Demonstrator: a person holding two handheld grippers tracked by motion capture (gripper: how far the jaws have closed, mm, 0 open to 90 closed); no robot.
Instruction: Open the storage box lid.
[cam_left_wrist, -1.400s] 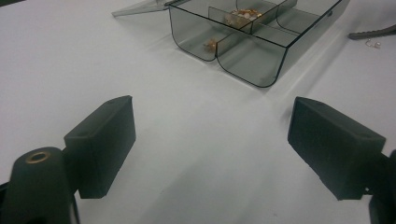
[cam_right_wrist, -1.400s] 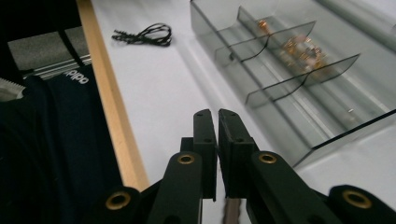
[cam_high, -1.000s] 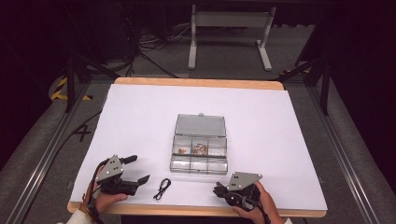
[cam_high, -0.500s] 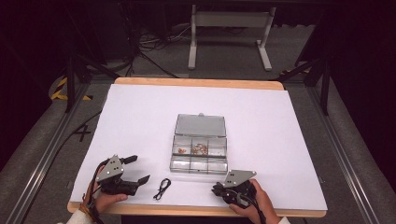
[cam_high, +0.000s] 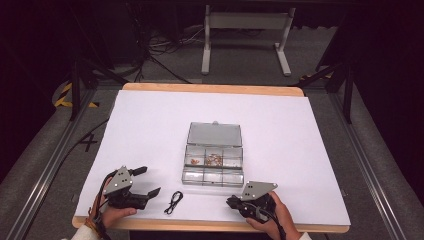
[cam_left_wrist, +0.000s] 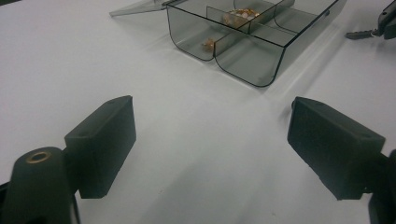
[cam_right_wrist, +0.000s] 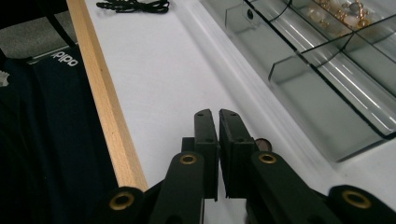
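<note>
Pre-grasp stage, apparently: left gripper (cam_high: 146, 181) jaws wide apart, right gripper (cam_high: 233, 202) jaws closed on nothing, both flanking black cord (cam_high: 173, 202) just before open compartment box (cam_high: 214, 165) mid-surface; next likely needs a descent onto cord.

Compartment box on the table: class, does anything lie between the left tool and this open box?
Nothing visible does. In the left gripper view, bare white table stretches from the open left tool to the compartment box. The black cord lies nearer the table's front edge.

I see a white-topped desk (cam_high: 150, 125) with a wood edge, grey floor (cam_high: 35, 165) around it, a metal stand (cam_high: 245, 30) behind, darkness beyond.
</note>
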